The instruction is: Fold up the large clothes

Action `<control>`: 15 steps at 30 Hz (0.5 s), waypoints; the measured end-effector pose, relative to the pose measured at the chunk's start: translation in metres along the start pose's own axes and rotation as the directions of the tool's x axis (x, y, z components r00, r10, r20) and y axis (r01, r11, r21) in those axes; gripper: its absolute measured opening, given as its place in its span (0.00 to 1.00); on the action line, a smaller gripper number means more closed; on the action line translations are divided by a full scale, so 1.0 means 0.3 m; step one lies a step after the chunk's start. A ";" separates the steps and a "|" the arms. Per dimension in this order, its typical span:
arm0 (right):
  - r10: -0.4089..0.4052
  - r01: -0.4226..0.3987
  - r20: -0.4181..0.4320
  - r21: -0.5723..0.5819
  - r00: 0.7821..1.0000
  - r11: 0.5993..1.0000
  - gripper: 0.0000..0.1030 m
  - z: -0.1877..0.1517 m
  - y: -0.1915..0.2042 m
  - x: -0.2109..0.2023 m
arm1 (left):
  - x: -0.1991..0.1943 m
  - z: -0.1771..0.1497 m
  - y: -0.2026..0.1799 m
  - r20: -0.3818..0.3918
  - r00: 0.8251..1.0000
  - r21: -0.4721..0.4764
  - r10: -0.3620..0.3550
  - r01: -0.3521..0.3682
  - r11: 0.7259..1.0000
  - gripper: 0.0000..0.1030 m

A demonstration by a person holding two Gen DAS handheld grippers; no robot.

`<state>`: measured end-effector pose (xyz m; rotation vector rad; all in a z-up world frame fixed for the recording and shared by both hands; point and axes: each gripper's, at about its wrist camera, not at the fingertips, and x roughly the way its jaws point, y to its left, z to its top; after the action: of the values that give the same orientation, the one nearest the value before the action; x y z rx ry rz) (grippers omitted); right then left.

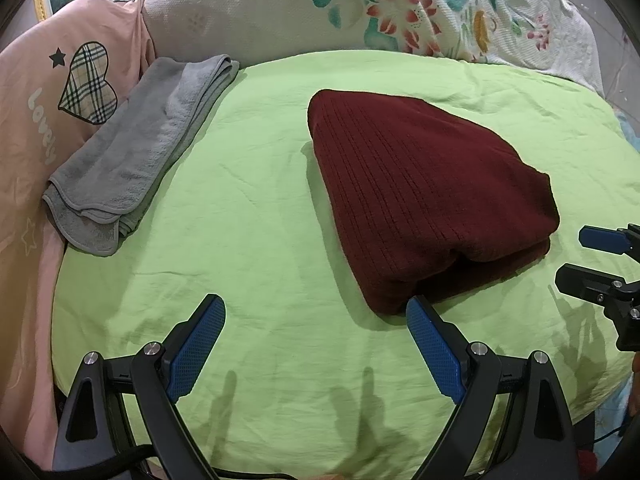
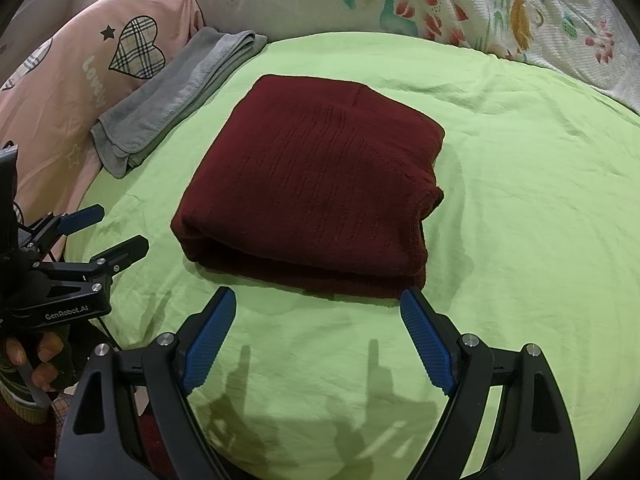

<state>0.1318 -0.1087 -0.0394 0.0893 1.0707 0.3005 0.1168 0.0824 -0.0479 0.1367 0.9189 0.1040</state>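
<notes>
A dark red ribbed knit garment (image 1: 424, 192) lies folded into a thick rectangle on the light green sheet (image 1: 248, 208); it also shows in the right wrist view (image 2: 316, 184). My left gripper (image 1: 316, 312) is open and empty, hovering just in front of the garment's near left corner. My right gripper (image 2: 318, 304) is open and empty, just in front of the garment's near edge. The right gripper also shows at the right edge of the left wrist view (image 1: 576, 256), and the left gripper shows at the left of the right wrist view (image 2: 120, 228).
A folded grey towel (image 1: 136, 152) lies at the sheet's left edge, also seen in the right wrist view (image 2: 176, 92). A pink bedcover with a plaid heart (image 1: 86, 82) is beyond it. A white floral blanket (image 1: 360, 8) runs along the back.
</notes>
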 end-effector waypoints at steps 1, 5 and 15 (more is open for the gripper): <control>0.001 -0.001 0.000 0.000 1.000 1.000 0.82 0.000 0.000 0.000 | 0.001 0.000 0.000 0.000 1.000 0.001 -0.001 0.001 1.000 0.90; 0.001 -0.001 0.000 0.000 1.000 1.000 0.82 0.000 0.000 -0.001 | 0.001 0.000 -0.001 0.000 1.000 0.001 -0.004 0.004 1.000 0.90; 0.001 -0.001 0.000 -0.001 1.000 1.000 0.82 -0.001 0.003 -0.005 | -0.011 -0.006 -0.006 0.001 1.000 -0.006 -0.011 0.011 1.000 0.90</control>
<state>0.1307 -0.1081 -0.0382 0.0890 1.0707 0.3014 0.1135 0.0803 -0.0466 0.1258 0.9180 0.0972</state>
